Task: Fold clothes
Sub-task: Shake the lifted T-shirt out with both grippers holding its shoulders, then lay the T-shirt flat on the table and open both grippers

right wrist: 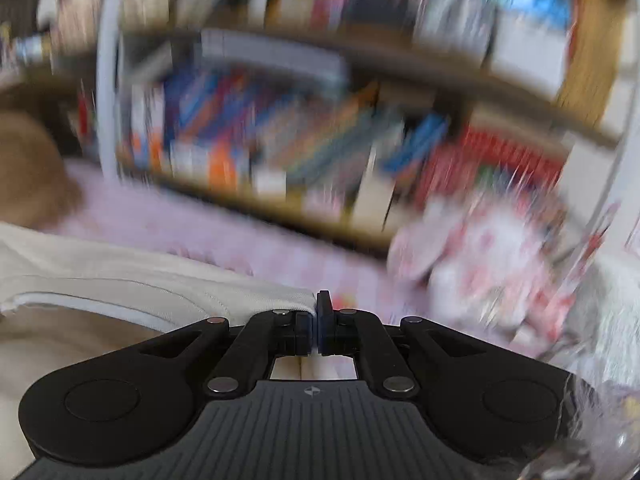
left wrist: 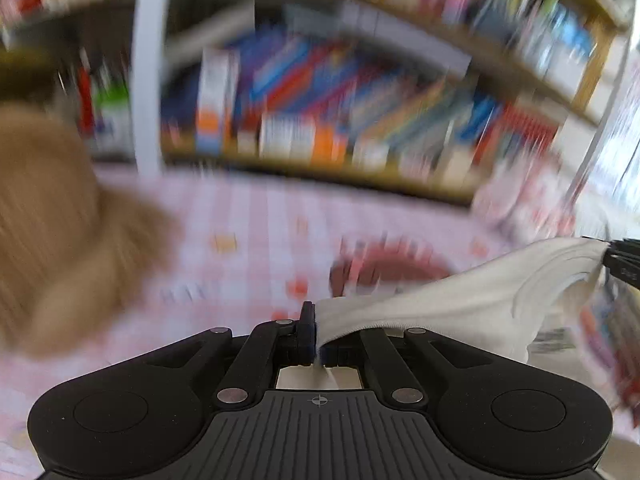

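Now both grippers — left, right — pinch the shirt fully closed: light, floppy cloth, best held by its edge.

Black tool, ribbed grey housing, silver pivot screws.

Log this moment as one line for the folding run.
stage: carrying | left gripper: shut on white cotton garment | right gripper: shut on same garment | garment: stretched between grippers above pink checked bedsheet | view: blurred
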`<state>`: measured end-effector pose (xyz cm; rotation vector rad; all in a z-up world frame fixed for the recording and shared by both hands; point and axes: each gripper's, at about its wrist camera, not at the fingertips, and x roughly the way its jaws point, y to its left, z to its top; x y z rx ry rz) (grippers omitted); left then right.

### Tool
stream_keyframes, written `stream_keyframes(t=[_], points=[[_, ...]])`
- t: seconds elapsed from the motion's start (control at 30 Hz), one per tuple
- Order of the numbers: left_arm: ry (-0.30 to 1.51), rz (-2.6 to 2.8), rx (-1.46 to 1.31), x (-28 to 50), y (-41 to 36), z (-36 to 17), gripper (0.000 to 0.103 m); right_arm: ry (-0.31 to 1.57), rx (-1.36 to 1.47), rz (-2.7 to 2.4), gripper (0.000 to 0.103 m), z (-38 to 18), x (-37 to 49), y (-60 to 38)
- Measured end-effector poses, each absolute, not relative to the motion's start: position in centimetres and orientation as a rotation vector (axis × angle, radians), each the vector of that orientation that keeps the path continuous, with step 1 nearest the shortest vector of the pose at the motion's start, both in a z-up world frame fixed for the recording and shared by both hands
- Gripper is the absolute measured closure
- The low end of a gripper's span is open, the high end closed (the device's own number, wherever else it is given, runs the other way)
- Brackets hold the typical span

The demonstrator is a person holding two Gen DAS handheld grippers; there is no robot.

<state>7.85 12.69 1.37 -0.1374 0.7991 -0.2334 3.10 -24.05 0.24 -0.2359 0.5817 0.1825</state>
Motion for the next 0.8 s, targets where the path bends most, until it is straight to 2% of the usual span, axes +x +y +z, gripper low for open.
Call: stream_keyframes(t=[0.1,0.3,0.4,0.47,0.53,0.57,0.6,0.73,0.8], points=[[0.832,-0.247,-0.132,11.1,13.1,-1.1,0.101,0.629,-0.258,0.155,0.100,-2.1,7.8,-23.9],[0.852,-0.253,-0.088,18.1,13.7,-1.8,0.097,0.637,-0.292,0.143,0.100,-2.6,16.1,-23.1],[0.850,-0.217,-0.098,20.6,14.0,-2.2,0.092,0.648,-0.296,0.129,0.100,-3.0,19.8,-22.6],[0.874,-0.194,-0.120,22.0,14.2,-2.7,0.079,0.662,-0.286,0.118,0.100,-3.3,22.2,-22.5],[0.887,-0.165,-0.117,22.6,14.2,-3.4,0.066,0.691,-0.292,0.097,0.094,-4.2,23.5,-22.4],[0.889,-0.155,-0.108,22.7,14.2,-3.6,0.057,0.711,-0.289,0.083,0.083,-4.7,24.0,-22.4],[0.890,-0.146,-0.094,22.5,14.2,-3.7,0.052,0.732,-0.287,0.074,0.069,-5.2,24.1,-22.4],[0.837,-0.179,-0.011,20.5,14.3,-3.3,0.042,0.729,-0.293,0.087,0.058,-5.6,21.8,-23.1],[0.799,-0.207,0.036,18.7,14.2,-3.0,0.040,0.722,-0.289,0.117,0.054,-5.4,19.6,-23.6]])
